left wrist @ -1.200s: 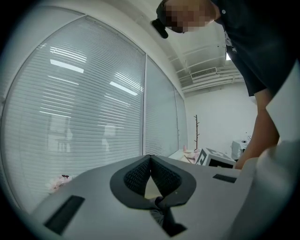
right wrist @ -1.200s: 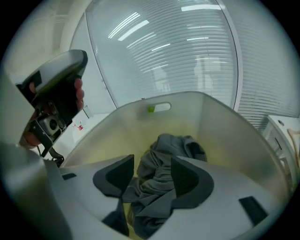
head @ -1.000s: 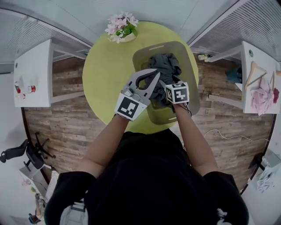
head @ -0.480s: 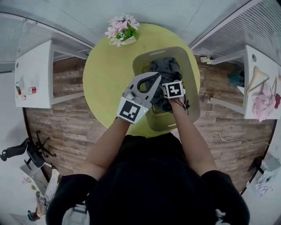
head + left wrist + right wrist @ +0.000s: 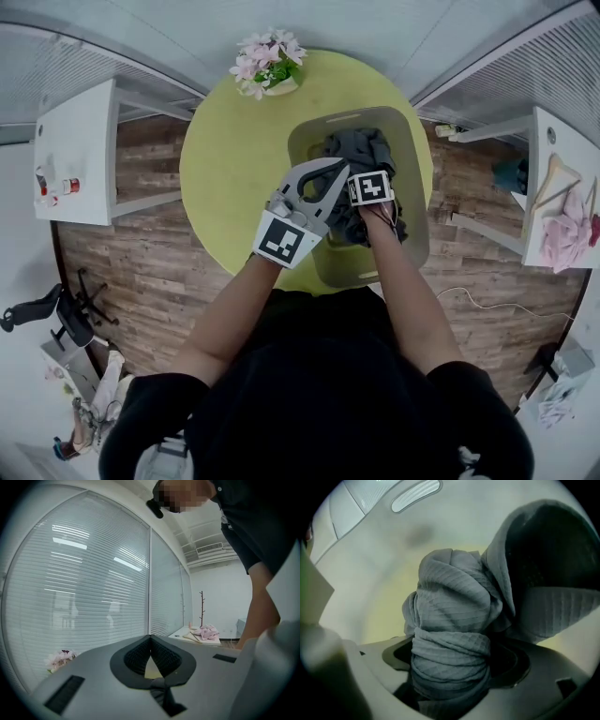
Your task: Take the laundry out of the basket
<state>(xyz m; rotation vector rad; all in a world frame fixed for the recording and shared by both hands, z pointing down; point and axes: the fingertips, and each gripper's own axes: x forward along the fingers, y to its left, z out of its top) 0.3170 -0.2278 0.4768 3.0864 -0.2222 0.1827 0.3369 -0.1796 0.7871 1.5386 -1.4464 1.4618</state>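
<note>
A pale green laundry basket stands on the round yellow-green table, with crumpled grey laundry inside. My right gripper reaches down into the basket; its jaws are opening wide, and a bunched fold of grey waffle cloth stands between them. In the head view only its marker cube shows above the cloth. My left gripper hovers over the basket's left rim. Its tips meet with nothing held.
A pot of pink flowers sits at the table's far edge. To the left is a white side table. Another white table on the right carries pink cloth and hangers. Wooden floor surrounds the round table.
My right gripper has pushed a little farther into the laundry in the basket. The left gripper has stayed by the basket's left rim.
</note>
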